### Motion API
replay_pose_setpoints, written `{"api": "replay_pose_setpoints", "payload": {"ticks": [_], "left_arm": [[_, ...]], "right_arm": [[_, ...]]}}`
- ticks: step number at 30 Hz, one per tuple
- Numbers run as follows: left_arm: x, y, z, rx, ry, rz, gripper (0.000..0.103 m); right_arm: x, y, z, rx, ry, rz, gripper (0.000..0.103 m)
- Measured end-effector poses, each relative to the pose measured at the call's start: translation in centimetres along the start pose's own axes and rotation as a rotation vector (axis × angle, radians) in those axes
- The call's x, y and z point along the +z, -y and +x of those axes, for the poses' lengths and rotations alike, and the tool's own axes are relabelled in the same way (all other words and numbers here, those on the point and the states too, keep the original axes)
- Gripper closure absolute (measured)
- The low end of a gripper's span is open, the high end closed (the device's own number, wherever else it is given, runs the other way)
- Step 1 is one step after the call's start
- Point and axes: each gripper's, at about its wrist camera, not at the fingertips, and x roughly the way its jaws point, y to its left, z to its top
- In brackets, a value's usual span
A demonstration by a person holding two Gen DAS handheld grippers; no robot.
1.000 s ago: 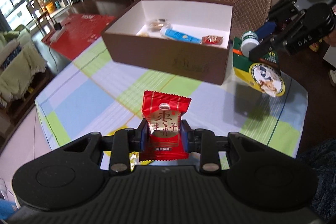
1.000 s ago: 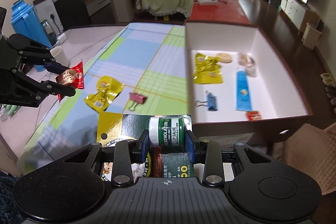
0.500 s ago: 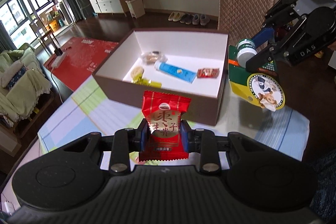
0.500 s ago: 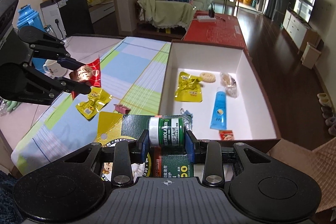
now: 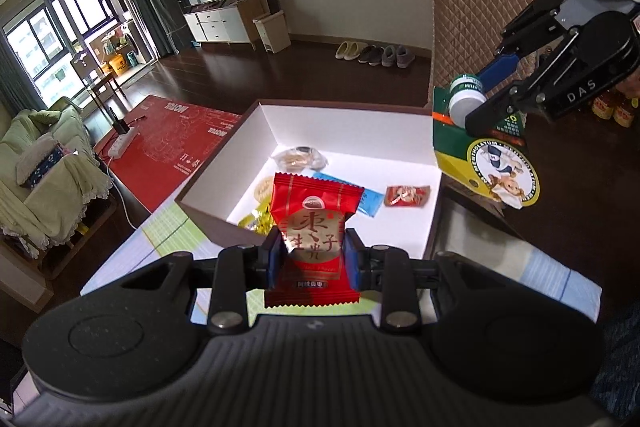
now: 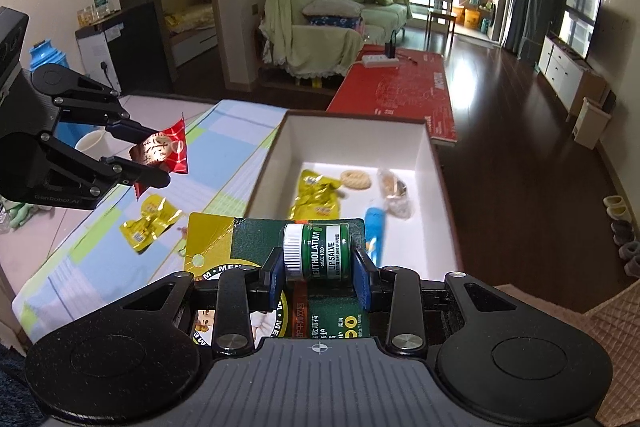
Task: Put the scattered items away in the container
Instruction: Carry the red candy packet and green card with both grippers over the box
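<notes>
Both grippers are arriving over the box (image 5: 224, 183) — a second ago it sat farther off, and now its white floor is filling the view ahead. The left gripper (image 5: 312, 259) is clamping a red sachet (image 5: 314, 223) upright between closed jaws, hanging just above the box's near wall. The right gripper (image 6: 320, 271) is squeezing a lip salve pot (image 6: 318, 251), with its card backing (image 6: 224, 243) dangling below, just short of the box's near edge.

That likely means two more items are about to be dropped in. Already lying inside are a yellow packet (image 6: 316, 197), a biscuit (image 6: 355, 179), a wrapped snack (image 6: 394, 195), a blue tube (image 6: 374, 231) and a small red packet (image 5: 406, 195).

The box's walls are standing tall, so each load needs carrying clear over the rim — the hanging card especially. Open floor is showing at the box's far end. One yellow packet (image 6: 150, 223) is waiting on the checked cloth (image 6: 224, 147), left of the box.
</notes>
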Motion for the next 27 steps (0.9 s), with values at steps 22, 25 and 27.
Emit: {"api": "replay_pose_setpoints", "payload": {"ticks": [22,25,27], "left_arm": [[5.8,-4.5,10.1,-0.071,-0.075,0.010,0.076],[5.5,-5.0,11.3,-0.081,-0.092,0.006,0.076],[5.3,-5.4,12.1,-0.089,-0.101,0.001,0.076]], "right_arm": [[4.1,8.7,5.9,0.027,-0.072,0.079,0.069],[4.2,9.2,7.1,0.026,-0.096,0.076,0.069],[4.2,9.5,8.2,0.033,-0.112,0.076,0.069]]}}
